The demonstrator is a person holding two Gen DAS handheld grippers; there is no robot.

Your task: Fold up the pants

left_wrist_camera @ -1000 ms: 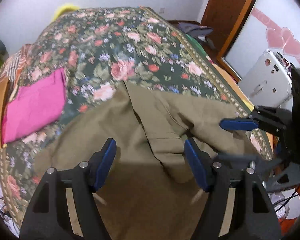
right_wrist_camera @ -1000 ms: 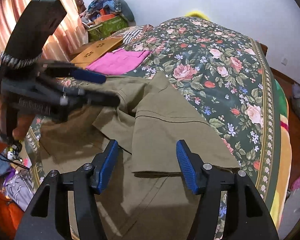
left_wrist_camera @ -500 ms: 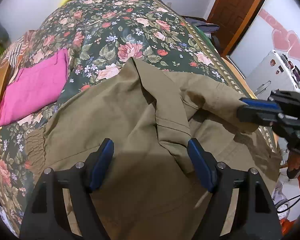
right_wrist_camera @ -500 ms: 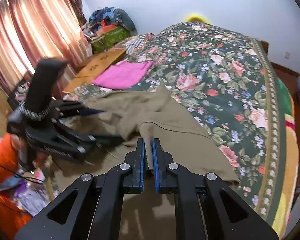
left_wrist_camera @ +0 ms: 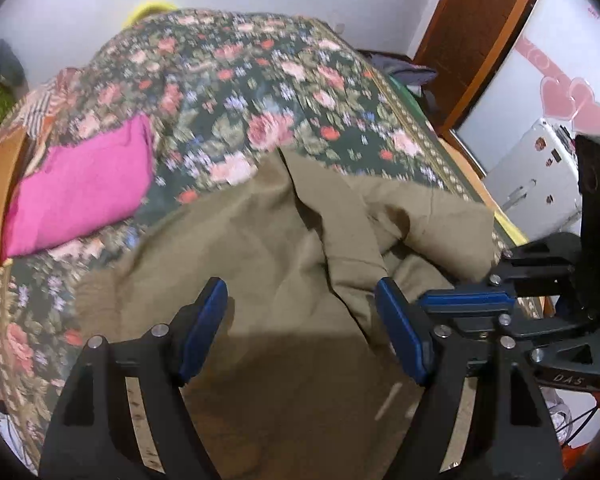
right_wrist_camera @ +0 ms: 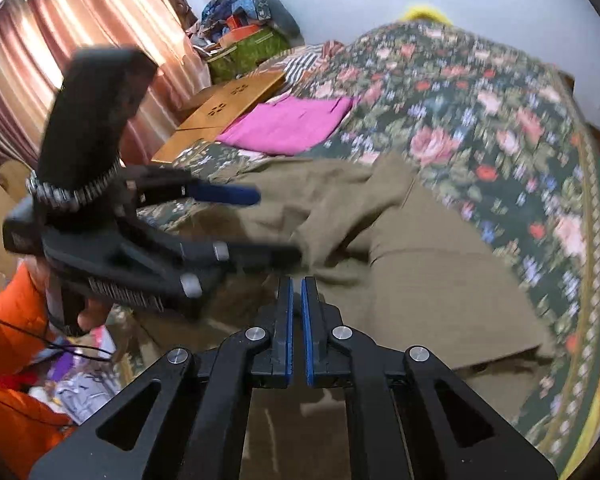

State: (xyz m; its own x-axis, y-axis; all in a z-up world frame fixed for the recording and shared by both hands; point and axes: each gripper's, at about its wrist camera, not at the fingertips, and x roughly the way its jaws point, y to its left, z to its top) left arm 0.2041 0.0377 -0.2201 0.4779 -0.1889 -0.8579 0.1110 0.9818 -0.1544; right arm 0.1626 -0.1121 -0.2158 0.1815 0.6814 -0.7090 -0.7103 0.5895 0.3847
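Olive-brown pants (left_wrist_camera: 268, 248) lie rumpled on the near end of a floral bedspread (left_wrist_camera: 260, 80); they also show in the right wrist view (right_wrist_camera: 420, 280). My left gripper (left_wrist_camera: 300, 320) is open just above the pants, nothing between its blue pads. It also shows from the side in the right wrist view (right_wrist_camera: 276, 228). My right gripper (right_wrist_camera: 296, 304) has its jaws closed, over the pants; whether cloth is pinched is hidden. In the left wrist view it sits at the right (left_wrist_camera: 468, 300), against a raised fold of the pants.
A folded pink cloth (left_wrist_camera: 80, 184) lies on the bed's left side. A wooden board (right_wrist_camera: 228, 108) and clutter stand by the curtains. A door (left_wrist_camera: 480, 32) and a white appliance (left_wrist_camera: 536, 176) are to the right of the bed.
My right gripper went from open to closed over the pants and has moved close to my left gripper's right finger. The pants' fold has bunched up. My left gripper stays open.
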